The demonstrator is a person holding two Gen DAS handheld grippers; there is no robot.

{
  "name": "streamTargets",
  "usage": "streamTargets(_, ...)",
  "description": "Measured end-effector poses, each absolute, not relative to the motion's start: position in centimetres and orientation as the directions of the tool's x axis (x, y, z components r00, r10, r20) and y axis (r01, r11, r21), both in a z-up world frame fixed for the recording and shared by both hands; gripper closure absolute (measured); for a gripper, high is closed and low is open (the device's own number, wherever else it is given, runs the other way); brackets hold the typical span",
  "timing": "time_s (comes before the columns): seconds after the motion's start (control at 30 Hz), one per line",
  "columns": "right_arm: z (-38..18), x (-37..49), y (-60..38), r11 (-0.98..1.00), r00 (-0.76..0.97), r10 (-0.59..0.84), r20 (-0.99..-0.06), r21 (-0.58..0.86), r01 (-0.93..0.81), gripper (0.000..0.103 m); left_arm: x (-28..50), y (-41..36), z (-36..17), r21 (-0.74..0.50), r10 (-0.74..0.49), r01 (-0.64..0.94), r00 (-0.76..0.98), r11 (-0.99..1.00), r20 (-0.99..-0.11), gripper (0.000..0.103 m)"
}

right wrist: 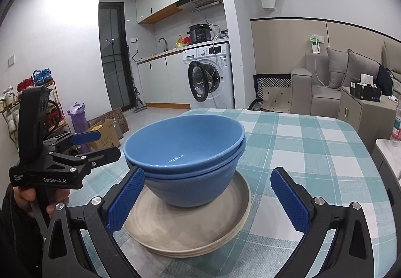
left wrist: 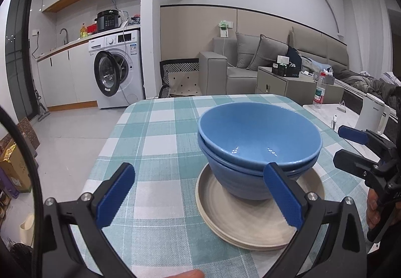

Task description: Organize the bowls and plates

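Blue glossy bowls (left wrist: 258,137) nested, on stacked beige plates (left wrist: 240,225), left claw (left wrist: 200,195) and right claw (right wrist: 213,200) both apart

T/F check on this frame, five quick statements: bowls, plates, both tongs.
1. Two blue bowls sit nested, one inside the other. True.
2. The bowls stand directly on the tablecloth. False: they stand on a stack of beige plates.
3. The left tongs are shut on the bowl rim. False: they are open, holding nothing, one finger just in front of the bowls.
4. The right tongs are open, with nothing between the fingers gripped. True.
5. The top bowl holds food. False: it is empty.
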State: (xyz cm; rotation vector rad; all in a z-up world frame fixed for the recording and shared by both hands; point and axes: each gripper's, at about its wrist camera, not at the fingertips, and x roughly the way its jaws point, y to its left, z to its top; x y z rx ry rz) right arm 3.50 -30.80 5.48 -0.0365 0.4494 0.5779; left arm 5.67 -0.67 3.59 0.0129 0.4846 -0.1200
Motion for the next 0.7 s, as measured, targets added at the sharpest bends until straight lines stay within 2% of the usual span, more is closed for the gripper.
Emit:
streamTargets(0.53,3.7,2.9,-31.3,0.832,0.737,0.527,-0.424,0.078,-0.550,0.001,4.2,-0.3,2.4,-0.026,-0.113,0.112,0.908,0.993,-0.404,0.000)
streamTargets(0.7,3.6,2.6,-31.4,0.827,0.737,0.535,-0.414,0.077,-0.557,0.001,4.4,-0.3,1.8,-0.024,-0.118,0.118,0.903,0.993,-0.412,0.000)
